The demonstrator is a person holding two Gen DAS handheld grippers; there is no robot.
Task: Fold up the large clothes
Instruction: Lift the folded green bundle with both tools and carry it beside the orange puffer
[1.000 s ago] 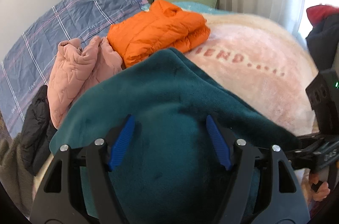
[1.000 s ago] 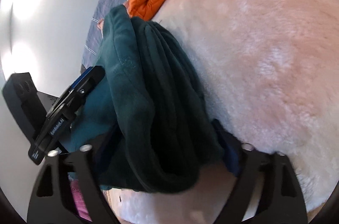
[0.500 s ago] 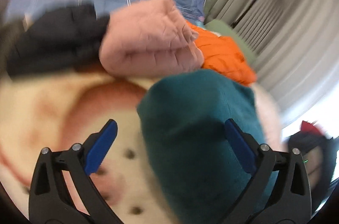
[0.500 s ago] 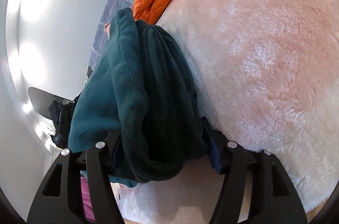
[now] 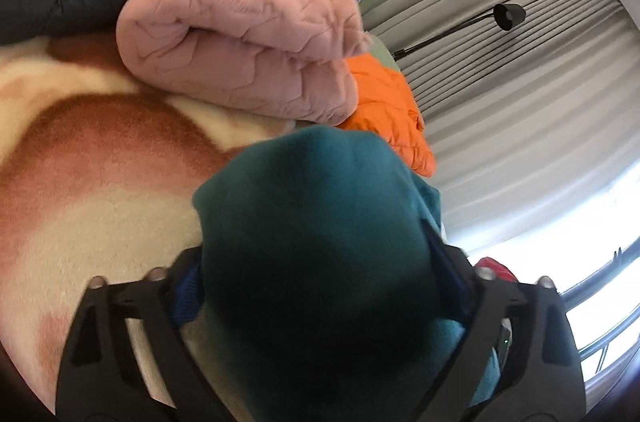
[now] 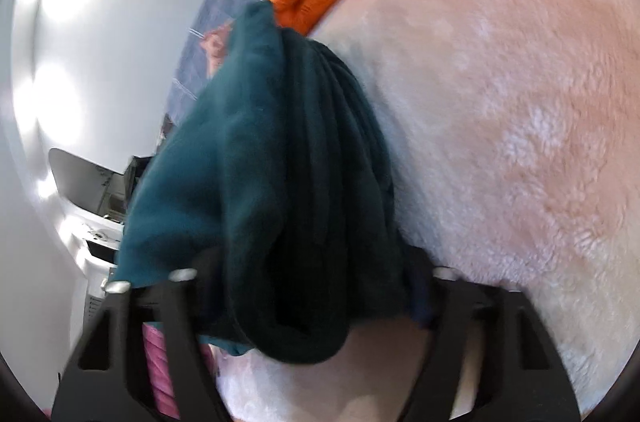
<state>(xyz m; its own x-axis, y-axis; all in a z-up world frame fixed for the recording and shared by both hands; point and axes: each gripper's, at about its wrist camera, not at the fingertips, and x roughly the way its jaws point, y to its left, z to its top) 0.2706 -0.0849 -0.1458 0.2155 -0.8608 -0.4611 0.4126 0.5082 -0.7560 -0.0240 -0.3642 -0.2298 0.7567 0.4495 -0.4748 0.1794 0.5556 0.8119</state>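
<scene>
Teal fleece (image 5: 320, 254) fills the left gripper (image 5: 320, 278), whose jaws have just been closing; both blue pads are mostly buried, so real pressure is unclear. Half a second ago that gripper stood wide beside the bundle. The right gripper (image 6: 308, 286) has just been closing and clamps the folded fleece over the pink blanket (image 6: 500, 102).

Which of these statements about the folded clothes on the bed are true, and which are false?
1. The dark teal fleece garment sits between the fingers of both tools. True.
2. The pink quilted jacket lies spread out flat. False: it is folded into a thick bundle.
3. The orange puffer jacket lies beside the pink jacket. True.
4. The bed is covered by a plain green sheet. False: a fluffy cream and pink blanket covers it.
</scene>
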